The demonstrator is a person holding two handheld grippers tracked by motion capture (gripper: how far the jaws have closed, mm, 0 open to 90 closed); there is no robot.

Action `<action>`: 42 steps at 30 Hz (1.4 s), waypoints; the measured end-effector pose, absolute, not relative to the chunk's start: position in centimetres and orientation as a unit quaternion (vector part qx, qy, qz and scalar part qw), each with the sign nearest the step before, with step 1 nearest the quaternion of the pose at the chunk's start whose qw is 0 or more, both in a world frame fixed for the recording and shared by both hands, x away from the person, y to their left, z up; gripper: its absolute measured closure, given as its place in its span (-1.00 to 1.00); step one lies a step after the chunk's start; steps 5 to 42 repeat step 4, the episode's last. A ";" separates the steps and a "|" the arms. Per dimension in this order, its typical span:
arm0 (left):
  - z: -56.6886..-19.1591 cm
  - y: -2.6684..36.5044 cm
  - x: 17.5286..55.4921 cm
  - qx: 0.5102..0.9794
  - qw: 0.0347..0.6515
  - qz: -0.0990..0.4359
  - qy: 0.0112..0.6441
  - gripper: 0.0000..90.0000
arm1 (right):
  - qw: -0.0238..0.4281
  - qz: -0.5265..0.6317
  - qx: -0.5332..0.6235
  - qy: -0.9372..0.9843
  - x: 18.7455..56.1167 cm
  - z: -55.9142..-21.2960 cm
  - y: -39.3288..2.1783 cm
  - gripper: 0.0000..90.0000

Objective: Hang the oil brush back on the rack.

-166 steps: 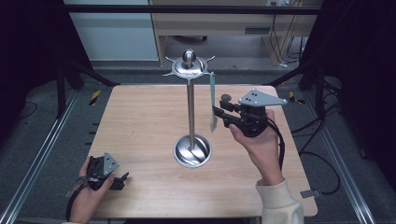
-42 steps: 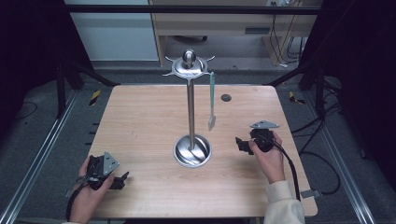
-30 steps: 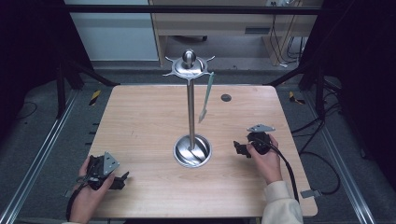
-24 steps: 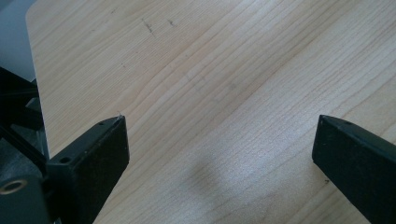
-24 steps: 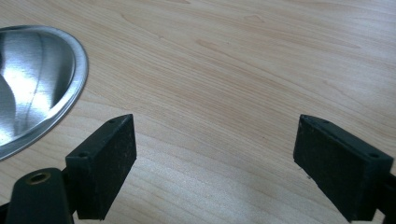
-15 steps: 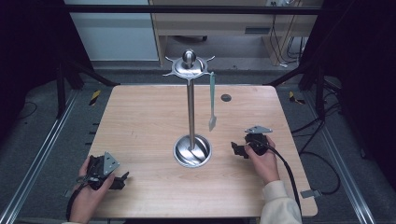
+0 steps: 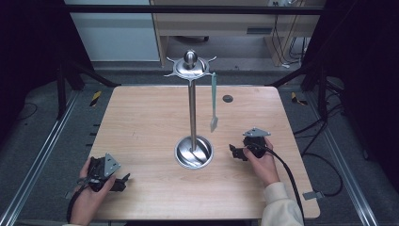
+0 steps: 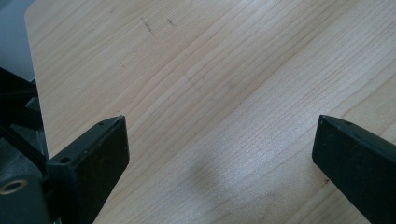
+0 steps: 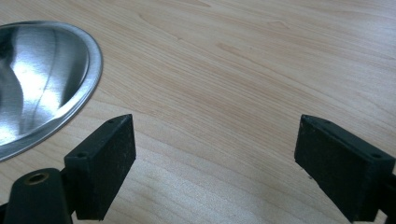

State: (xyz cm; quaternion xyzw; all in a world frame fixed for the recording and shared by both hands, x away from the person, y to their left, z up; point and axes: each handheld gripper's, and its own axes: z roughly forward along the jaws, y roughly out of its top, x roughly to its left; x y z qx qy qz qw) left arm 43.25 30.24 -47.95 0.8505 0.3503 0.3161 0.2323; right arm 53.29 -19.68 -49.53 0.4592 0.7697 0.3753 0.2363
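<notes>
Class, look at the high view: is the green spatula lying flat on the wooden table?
No, the green spatula hangs from the tall steel stand's top hook, above the table.

Wooden table [image 7: 141, 117] on grey floor [image 7: 42, 141], wooden cabinet [image 7: 226, 23] behind.

In the right gripper view the steel dish base [image 9: 42, 84] of the stand runs off the left edge, so its pole is out of the picture, and both jaws are cut by the bottom edge. In the left gripper view the right jaw is cropped at the right edge. From the high view, the hanging green utensil [image 7: 213, 101] is too small to identify, its hook on the top ring [image 7: 190, 68] unclear. The small dark spot [image 7: 227, 98] on the tabletop [image 7: 141, 117] cannot be made out.
</notes>
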 end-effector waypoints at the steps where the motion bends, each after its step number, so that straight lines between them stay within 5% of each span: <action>1: -48.0 30.2 43.3 0.851 0.232 0.316 0.350 -0.92 | 0.236 0.375 0.459 0.770 53.3 -49.5 -19.7 -0.72; 42: -48.0 30.2 43.3 0.851 0.232 0.316 0.350 -0.92 | 0.235 0.374 0.459 0.771 53.3 -49.6 -19.7 -0.73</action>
